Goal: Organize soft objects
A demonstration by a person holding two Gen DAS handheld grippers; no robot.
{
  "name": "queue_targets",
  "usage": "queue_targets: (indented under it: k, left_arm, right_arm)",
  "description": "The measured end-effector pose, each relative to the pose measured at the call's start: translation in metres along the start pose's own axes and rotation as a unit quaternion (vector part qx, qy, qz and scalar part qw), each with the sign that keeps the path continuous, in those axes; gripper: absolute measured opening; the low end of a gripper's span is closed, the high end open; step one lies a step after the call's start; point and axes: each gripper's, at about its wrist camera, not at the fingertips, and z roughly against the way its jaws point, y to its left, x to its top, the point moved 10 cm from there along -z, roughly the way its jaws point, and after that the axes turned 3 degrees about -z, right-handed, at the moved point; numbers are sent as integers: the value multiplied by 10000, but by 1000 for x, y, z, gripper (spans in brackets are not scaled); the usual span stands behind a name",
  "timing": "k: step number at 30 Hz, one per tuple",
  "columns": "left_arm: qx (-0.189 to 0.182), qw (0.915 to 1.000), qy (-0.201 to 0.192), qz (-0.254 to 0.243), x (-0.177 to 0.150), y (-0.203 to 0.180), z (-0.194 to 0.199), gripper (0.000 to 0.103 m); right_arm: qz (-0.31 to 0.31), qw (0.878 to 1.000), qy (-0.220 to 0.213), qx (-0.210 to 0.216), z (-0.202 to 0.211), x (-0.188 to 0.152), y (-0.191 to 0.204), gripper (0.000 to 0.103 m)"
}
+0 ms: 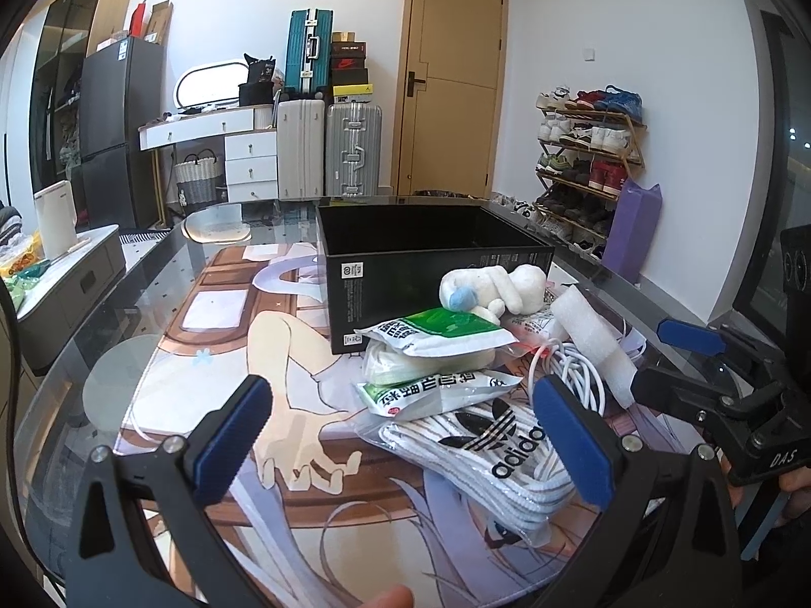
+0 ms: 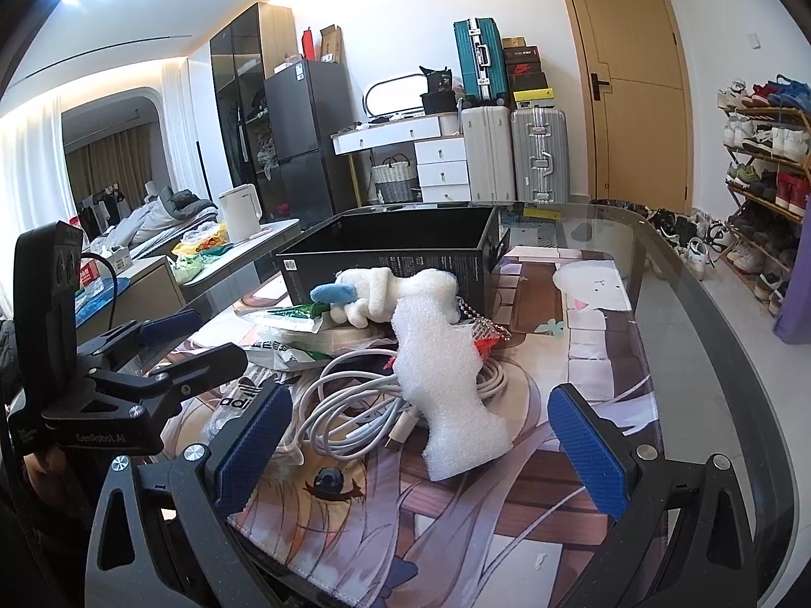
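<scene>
Your left gripper (image 1: pixel 400 435) hangs with jaws wide apart and empty above the near edge of the desk (image 1: pixel 126 304), its blue pads either side of a bagged pair of white socks (image 1: pixel 486 451). Your right gripper (image 2: pixel 420 435) is likewise spread open and holds nothing, framing a strip of white foam (image 2: pixel 441 395) that lies across a coil of white cable (image 2: pixel 355 405). The soft things sit heaped on the printed mat (image 2: pixel 598 354) toward the middle of the desk: a white plush toy (image 1: pixel 494 286) on top, green-and-white packets (image 1: pixel 441 329) under it, socks nearest you. Just behind the heap, touching it, stands an open black box (image 1: pixel 405 233), toward the far edge.
</scene>
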Motion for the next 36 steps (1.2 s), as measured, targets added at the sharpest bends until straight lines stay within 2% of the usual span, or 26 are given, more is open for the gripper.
queue_targets:
  k: [8, 14, 19, 25, 30, 36]
  left_arm:
    - [31, 10000, -15, 62, 0, 3, -2, 103]
    - [-1, 9999, -84, 130, 1, 4, -3, 103]
    - [135, 9999, -81, 1, 2, 6, -4, 103]
    - [38, 9998, 53, -197, 3, 2, -6, 103]
    - [-237, 9995, 125, -168, 3, -3, -6, 103]
    - [-180, 9993, 156, -282, 2, -4, -7, 103]
  right_arm:
    - [-134, 9999, 0, -37, -2, 1, -3, 103]
    - [-1, 9997, -155, -192, 0, 6, -5, 103]
    - [112, 9994, -152, -304, -2, 8, -7, 103]
    - [80, 9998, 42, -183, -13, 7, -5, 103]
    - [-48, 9996, 17, -260, -15, 13, -13, 103]
    - [-246, 9992, 147, -296, -23, 17, -22, 103]
